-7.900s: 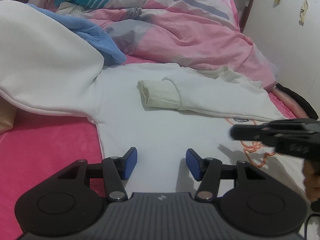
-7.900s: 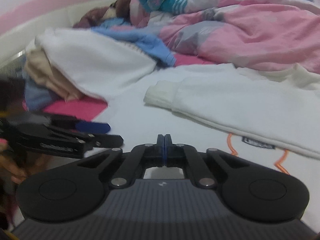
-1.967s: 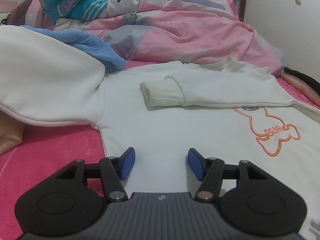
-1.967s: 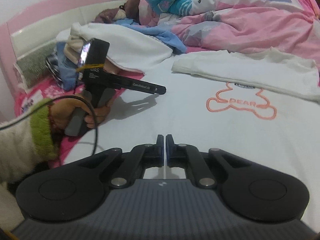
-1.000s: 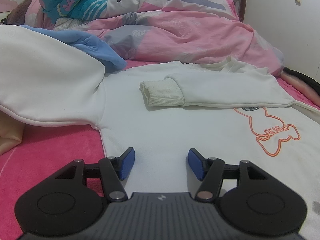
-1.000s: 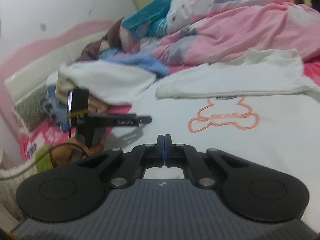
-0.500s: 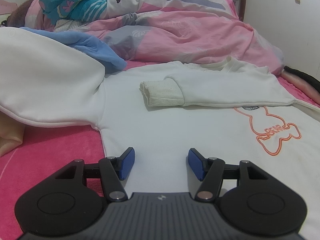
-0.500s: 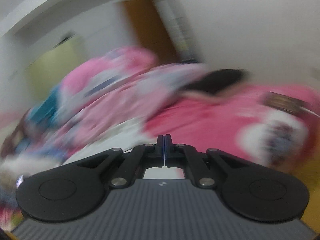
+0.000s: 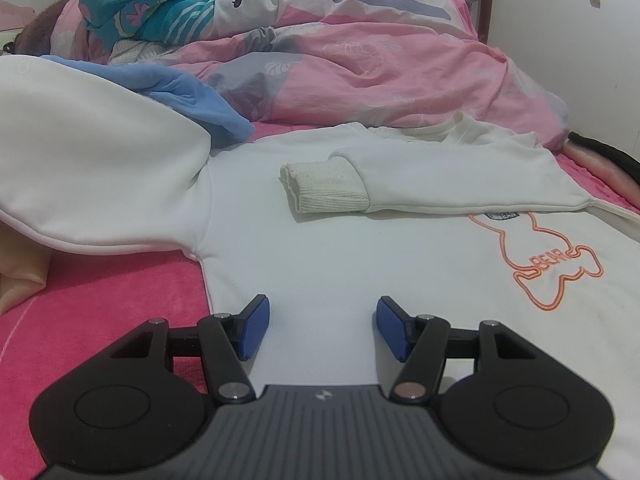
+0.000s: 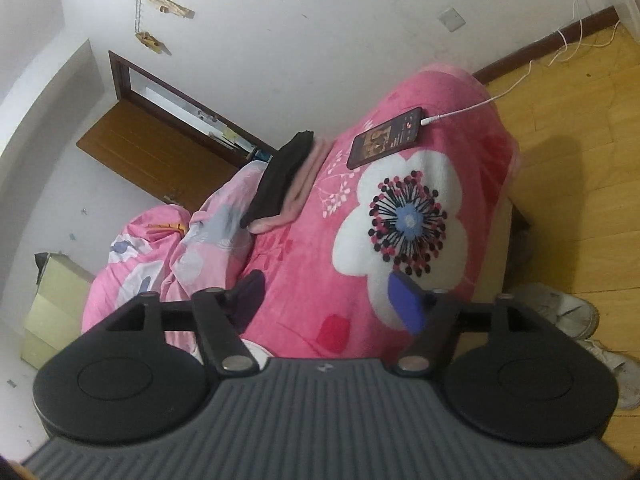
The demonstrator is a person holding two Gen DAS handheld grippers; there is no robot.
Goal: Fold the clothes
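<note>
- Left wrist view shows a white sweatshirt (image 9: 340, 248) spread flat on the pink bed (image 9: 100, 300), front side up with an orange bear outline (image 9: 560, 264) on the chest.
- One sleeve (image 9: 440, 184) is folded across the body, its ribbed cuff (image 9: 326, 188) lying on the torso panel; the other sleeve (image 9: 92, 176) spreads out to the left over the bed.
- The left tool (image 9: 320, 328) hovers low over the near side edge of the sweatshirt, blue pads spread, nothing between them.
- The right tool (image 10: 332, 304) faces away from the garment, toward the flowered pink blanket (image 10: 400, 220), a charging phone (image 10: 386, 138) and the wooden floor (image 10: 580, 160); its jaws have just been opening and stand wide, with nothing caught in them.
- The fabric looks soft, thick and light: it should drape and sag when lifted, not hold a shape, and a single layer may slip out of a shallow pinch.
- Sound holds are probably the doubled seams: the cuff, the shoulder seam or the hem corner, where the cloth is thickest.
- The spread sleeve likely needs folding inward next, and dragging it could wrinkle the flat torso.
</note>
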